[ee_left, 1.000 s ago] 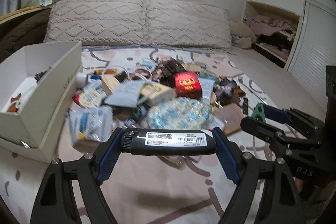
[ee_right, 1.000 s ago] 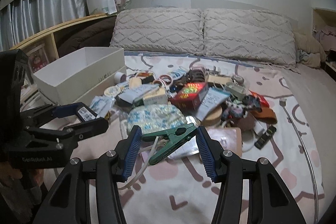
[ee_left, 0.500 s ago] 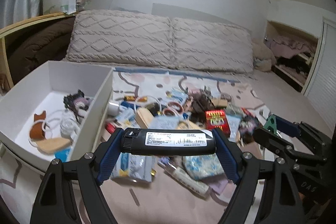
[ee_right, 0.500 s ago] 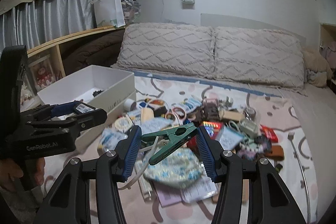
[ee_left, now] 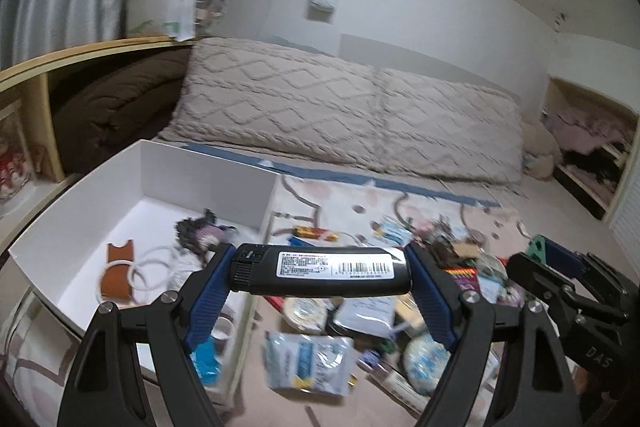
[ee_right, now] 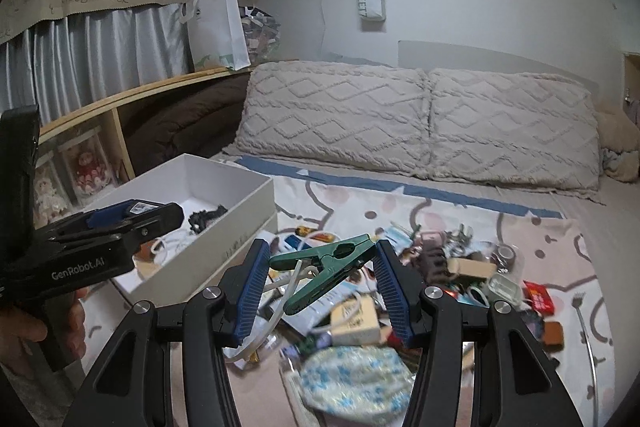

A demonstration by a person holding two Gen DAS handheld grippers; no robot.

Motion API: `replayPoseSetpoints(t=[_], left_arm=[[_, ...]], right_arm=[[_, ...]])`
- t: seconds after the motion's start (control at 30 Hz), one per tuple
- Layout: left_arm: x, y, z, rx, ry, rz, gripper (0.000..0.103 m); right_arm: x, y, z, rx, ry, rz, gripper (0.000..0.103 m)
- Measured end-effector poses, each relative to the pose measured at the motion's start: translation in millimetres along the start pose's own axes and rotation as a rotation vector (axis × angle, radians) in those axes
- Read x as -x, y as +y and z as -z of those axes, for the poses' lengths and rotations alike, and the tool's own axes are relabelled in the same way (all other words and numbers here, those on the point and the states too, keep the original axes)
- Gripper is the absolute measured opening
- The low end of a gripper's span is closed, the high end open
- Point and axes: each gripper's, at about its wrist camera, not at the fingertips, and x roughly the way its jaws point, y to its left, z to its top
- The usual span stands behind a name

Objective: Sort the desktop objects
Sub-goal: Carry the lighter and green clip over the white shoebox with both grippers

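My left gripper (ee_left: 322,281) is shut end to end on a black lighter (ee_left: 320,269) with a white barcode label, held crosswise above the near right wall of the white box (ee_left: 200,183). The box holds a brown leather piece (ee_left: 117,269), a white cord and a dark tangle. My right gripper (ee_right: 320,281) is shut on a green clip (ee_right: 326,263), tilted, with a white cord dangling from it, over the pile of small objects (ee_right: 440,287) on the bed. In the right wrist view the left gripper (ee_right: 120,223) hovers over the box (ee_right: 224,227), a hand below it.
Two beige pillows (ee_left: 352,115) lie along the back of the bed. A wooden shelf (ee_right: 120,107) with a brown blanket and a white bag stands left of the box. A packet (ee_left: 308,361) and a flowered pouch (ee_right: 356,375) lie near the front.
Both grippers rose and swung left, each keeping its object. The white box came from the left edge to below the lighter, and its inside now shows.
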Motion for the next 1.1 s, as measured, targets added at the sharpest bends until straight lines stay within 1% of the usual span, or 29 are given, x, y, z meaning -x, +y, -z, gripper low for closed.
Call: replayPoseSetpoints(t=[0.13, 0.27, 0.47, 0.6, 0.73, 0.87, 1.0, 1.1], left_arm=[[-1, 17, -7, 0.021, -0.025, -0.055, 0.083], [-1, 32, -16, 0.047, -0.031, -0.069, 0.083], [-1, 53, -25, 0.049, -0.056, -0.114, 0.083], [-1, 74, -25, 0.077, -0.06, -0.155, 0.083], [2, 93, -24, 0.115, -0.069, -0.184, 0.083], [4, 105, -22, 0.124, -0.068, -0.208, 0.083], [6, 118, -21, 0.133, -0.071, -0.256, 0.083], [7, 128, -20, 0.139, -0.07, -0.279, 0.083]], right_arm=[[-12, 5, -6, -0.011, -0.001, -0.017, 0.054], [-26, 12, -16, -0.034, 0.005, -0.05, 0.054], [-41, 29, -30, -0.016, 0.007, -0.064, 0.054], [-53, 42, -38, -0.009, 0.02, -0.084, 0.054], [-66, 62, -42, 0.026, 0.042, -0.1, 0.054], [-77, 84, -44, 0.058, 0.067, -0.124, 0.054], [-88, 108, -45, 0.102, 0.083, -0.138, 0.054], [-96, 123, -44, 0.122, 0.104, -0.149, 0.054]])
